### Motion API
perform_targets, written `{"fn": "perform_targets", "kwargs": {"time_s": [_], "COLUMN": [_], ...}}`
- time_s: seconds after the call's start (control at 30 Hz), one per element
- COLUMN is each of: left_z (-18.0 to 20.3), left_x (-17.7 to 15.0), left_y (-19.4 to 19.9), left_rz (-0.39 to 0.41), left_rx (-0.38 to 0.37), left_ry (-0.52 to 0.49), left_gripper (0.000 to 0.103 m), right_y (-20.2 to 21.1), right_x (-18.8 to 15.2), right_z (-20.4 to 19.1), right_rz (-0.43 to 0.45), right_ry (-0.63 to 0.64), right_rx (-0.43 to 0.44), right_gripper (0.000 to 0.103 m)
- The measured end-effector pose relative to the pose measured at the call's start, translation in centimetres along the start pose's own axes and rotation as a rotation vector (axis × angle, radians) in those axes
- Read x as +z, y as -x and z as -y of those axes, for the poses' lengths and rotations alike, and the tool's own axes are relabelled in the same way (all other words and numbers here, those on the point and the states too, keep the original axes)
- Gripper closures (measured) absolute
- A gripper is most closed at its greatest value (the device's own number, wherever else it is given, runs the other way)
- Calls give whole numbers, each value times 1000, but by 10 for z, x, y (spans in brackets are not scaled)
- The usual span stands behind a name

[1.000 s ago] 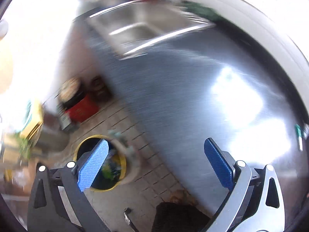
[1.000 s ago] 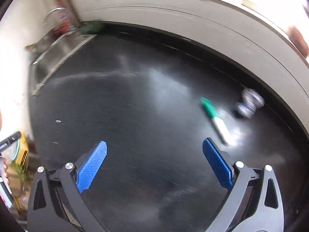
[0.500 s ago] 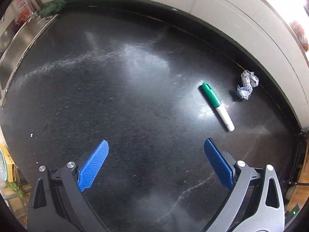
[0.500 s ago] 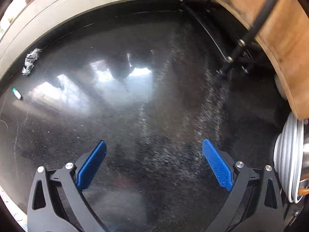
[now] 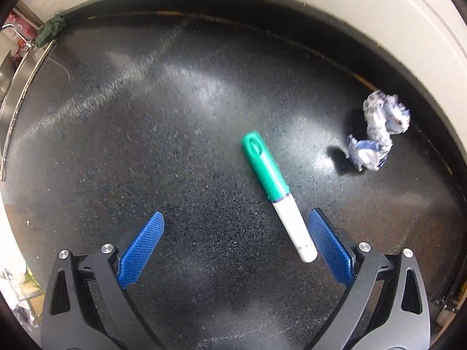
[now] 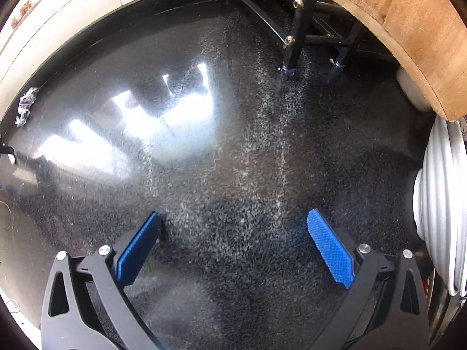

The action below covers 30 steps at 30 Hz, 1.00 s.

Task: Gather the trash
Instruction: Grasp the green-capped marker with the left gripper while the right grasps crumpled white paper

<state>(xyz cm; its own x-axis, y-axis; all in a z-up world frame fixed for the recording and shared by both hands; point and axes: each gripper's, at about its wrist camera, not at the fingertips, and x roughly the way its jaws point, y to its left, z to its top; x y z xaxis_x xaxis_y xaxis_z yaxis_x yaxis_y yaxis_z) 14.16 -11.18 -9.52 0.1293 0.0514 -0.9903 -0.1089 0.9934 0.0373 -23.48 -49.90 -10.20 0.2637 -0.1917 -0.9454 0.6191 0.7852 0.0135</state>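
A marker with a green cap and white barrel (image 5: 277, 194) lies on the black speckled counter (image 5: 181, 151). My left gripper (image 5: 236, 218) is open just above the counter; the marker's white end rests close beside the right finger's blue pad (image 5: 328, 246). A crumpled white-and-blue paper ball (image 5: 379, 131) sits farther right near the back wall. In the right wrist view my right gripper (image 6: 233, 218) hangs open over bare counter with nothing between its fingers, and the paper ball (image 6: 26, 105) shows small at the far left edge.
A steel sink (image 5: 17, 81) with a green cloth (image 5: 51, 29) at its corner lies at the left. A white tiled wall (image 5: 321, 5) backs the counter. A black metal rack (image 6: 294, 29), a wooden board (image 6: 408, 29) and stacked white plates (image 6: 443, 204) stand at the right.
My left gripper swung from the floor bin to the counter and closed in on the marker. The right gripper turned away from the marker towards the rack and plates.
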Motion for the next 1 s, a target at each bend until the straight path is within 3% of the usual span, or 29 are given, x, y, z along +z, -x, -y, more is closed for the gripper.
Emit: {"fn": "perform_targets", "kwargs": {"time_s": [0.27, 0.6, 1.0], "left_z": [-1, -3, 1], "left_x": [12, 41, 20], "left_y": [-4, -9, -4], "left_rz": [38, 12, 26], "left_rx": [-28, -30, -39], "left_ry": [-5, -15, -62], "left_gripper": [5, 5, 5], "right_y": [-3, -9, -19], "right_x": [23, 46, 63], "right_z": [-16, -57, -80], "right_rz": [21, 21, 28], "right_ry": [37, 101, 112], "right_rx": [14, 38, 38], "right_gripper": [5, 5, 5]}}
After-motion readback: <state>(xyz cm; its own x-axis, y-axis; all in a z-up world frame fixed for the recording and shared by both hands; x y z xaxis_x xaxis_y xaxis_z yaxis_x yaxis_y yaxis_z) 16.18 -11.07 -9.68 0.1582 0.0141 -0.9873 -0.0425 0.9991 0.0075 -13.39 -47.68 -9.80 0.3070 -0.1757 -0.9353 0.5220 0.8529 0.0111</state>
